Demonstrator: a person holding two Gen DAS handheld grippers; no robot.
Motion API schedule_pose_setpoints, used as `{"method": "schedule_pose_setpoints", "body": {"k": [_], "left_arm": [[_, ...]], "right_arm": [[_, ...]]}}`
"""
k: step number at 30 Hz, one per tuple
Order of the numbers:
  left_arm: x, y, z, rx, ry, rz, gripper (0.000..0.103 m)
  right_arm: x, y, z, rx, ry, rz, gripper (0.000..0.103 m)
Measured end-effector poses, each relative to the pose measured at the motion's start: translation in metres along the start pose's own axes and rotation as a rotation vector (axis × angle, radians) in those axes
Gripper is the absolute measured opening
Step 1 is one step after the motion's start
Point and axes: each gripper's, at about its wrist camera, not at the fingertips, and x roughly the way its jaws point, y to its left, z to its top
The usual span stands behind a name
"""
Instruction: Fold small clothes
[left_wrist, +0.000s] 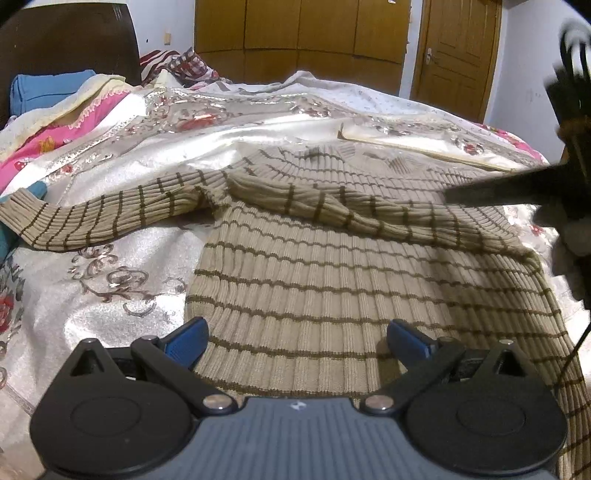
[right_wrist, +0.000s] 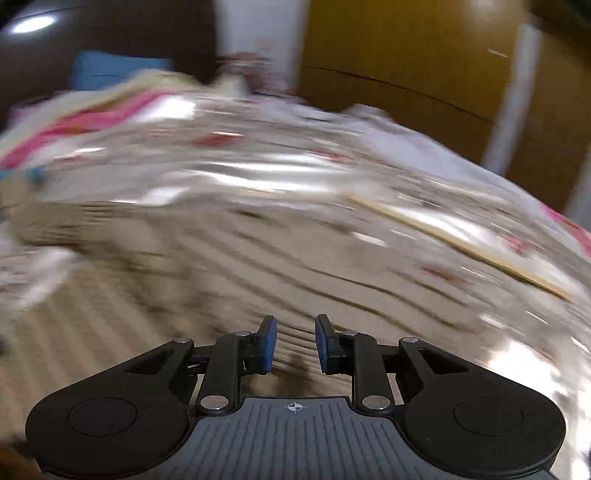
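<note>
Wooden wardrobe doors (left_wrist: 303, 33) and a closed door (left_wrist: 458, 55) stand behind a bed covered with a shiny floral bedspread (left_wrist: 122, 291). Seen from the left wrist, a beige striped sweater (left_wrist: 317, 280) lies flat on the bedspread, collar towards the wardrobe. One sleeve (left_wrist: 88, 218) stretches out to the left, and the other sleeve (left_wrist: 354, 210) is folded across the chest. The left gripper (left_wrist: 297, 341) hovers over the sweater's hem with its blue fingers (left_wrist: 186, 341) spread wide and nothing between them. At the right edge a dark, blurred shape reaches in over the sweater's shoulder; it looks like the other tool, though I cannot tell for sure. A pink quilt (left_wrist: 55, 129) and a blue pillow (left_wrist: 48, 92) are heaped at the far left.

From the right wrist everything beyond the tool is smeared by motion. The right gripper (right_wrist: 295, 345) sits above the sweater (right_wrist: 110, 332), its blue pads (right_wrist: 267, 343) a little apart, a clear gap showing and no cloth caught between them.
</note>
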Motion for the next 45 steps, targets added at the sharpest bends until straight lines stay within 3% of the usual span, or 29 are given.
{"method": "schedule_pose_setpoints", "body": {"k": [3,5,8,12,14,18,23,26,32,36,39,44,45], "left_arm": [[0.002,-0.004,-0.001,0.018,-0.005,0.015,0.103],[0.005,-0.007,-0.002,0.032,0.003,0.025,0.103],[0.007,-0.01,-0.003,0.049,0.006,0.036,0.103],[0.007,-0.011,-0.003,0.054,0.002,0.04,0.103],[0.007,-0.011,-0.003,0.051,0.001,0.042,0.103],[0.005,-0.01,-0.003,0.048,-0.006,0.039,0.103],[0.003,-0.008,-0.002,0.042,-0.024,0.041,0.103],[0.003,-0.003,0.0,0.023,-0.025,0.026,0.103],[-0.007,0.014,0.006,-0.051,-0.048,-0.005,0.103],[-0.022,0.03,0.01,-0.097,-0.071,-0.007,0.103],[-0.031,0.043,0.013,-0.123,-0.088,0.011,0.103],[-0.052,0.078,0.008,-0.128,-0.124,0.133,0.103],[-0.055,0.086,0.006,-0.135,-0.131,0.16,0.103]], "right_arm": [[0.015,-0.042,-0.018,0.049,0.055,-0.129,0.023],[0.032,-0.058,-0.034,0.033,0.138,-0.244,0.024],[0.032,-0.076,-0.043,0.103,0.136,-0.253,0.023],[0.013,-0.066,-0.036,0.098,0.078,-0.252,0.023],[0.002,-0.052,-0.027,0.066,0.023,-0.192,0.023],[-0.003,-0.013,-0.006,0.029,-0.033,0.045,0.023],[0.024,0.039,0.022,-0.027,-0.025,0.261,0.023],[0.059,0.061,0.025,-0.089,0.074,0.224,0.023],[0.043,0.072,0.044,-0.115,0.064,0.228,0.024],[0.027,0.112,0.075,-0.202,0.025,0.343,0.024],[0.029,0.164,0.102,-0.296,0.018,0.451,0.025],[0.037,0.249,0.133,-0.359,0.042,0.626,0.026],[0.035,0.267,0.137,-0.385,0.034,0.648,0.031]]}}
